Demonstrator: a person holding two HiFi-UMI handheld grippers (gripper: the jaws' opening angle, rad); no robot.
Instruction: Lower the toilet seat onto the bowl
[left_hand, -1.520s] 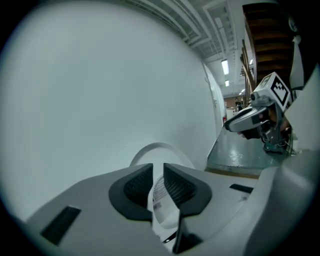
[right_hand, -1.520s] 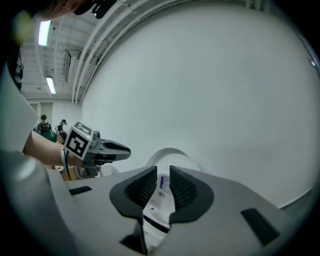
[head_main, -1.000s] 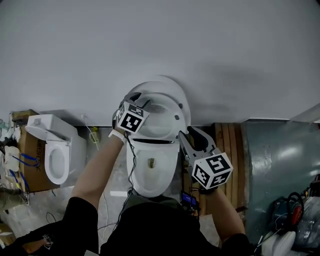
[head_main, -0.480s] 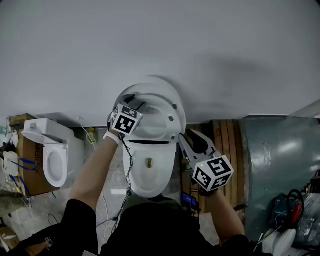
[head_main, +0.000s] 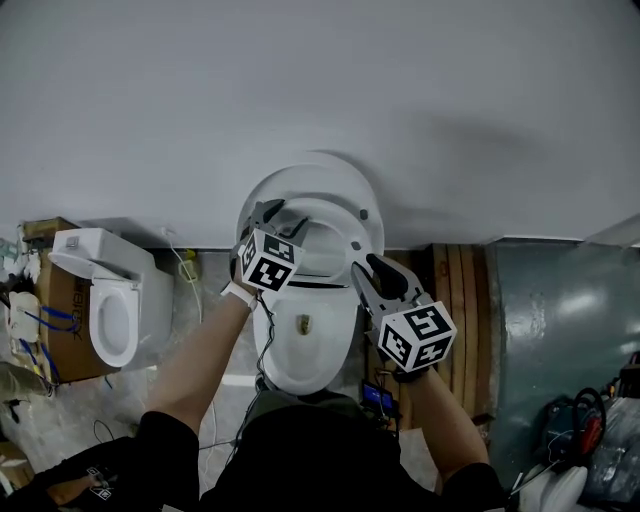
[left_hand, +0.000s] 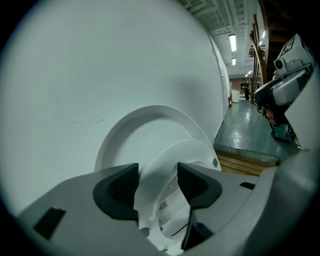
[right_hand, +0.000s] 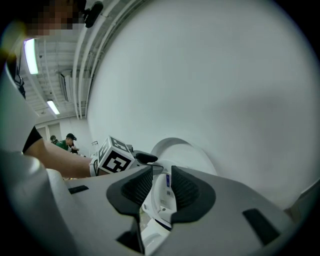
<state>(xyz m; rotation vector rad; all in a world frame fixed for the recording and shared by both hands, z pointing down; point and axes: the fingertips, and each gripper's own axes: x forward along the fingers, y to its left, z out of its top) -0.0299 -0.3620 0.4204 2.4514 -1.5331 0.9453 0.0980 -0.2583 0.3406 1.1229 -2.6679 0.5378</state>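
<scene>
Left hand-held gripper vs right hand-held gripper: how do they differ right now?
The left hand-held gripper has its jaws opening wide around the rim of the raised toilet seat, pads clear of it. The right hand-held gripper shows a narrower gap, with the seat seen through it. The left is at the seat's left edge; the right is lower, by the right side of the bowl. Neither appears to grip anything.
</scene>
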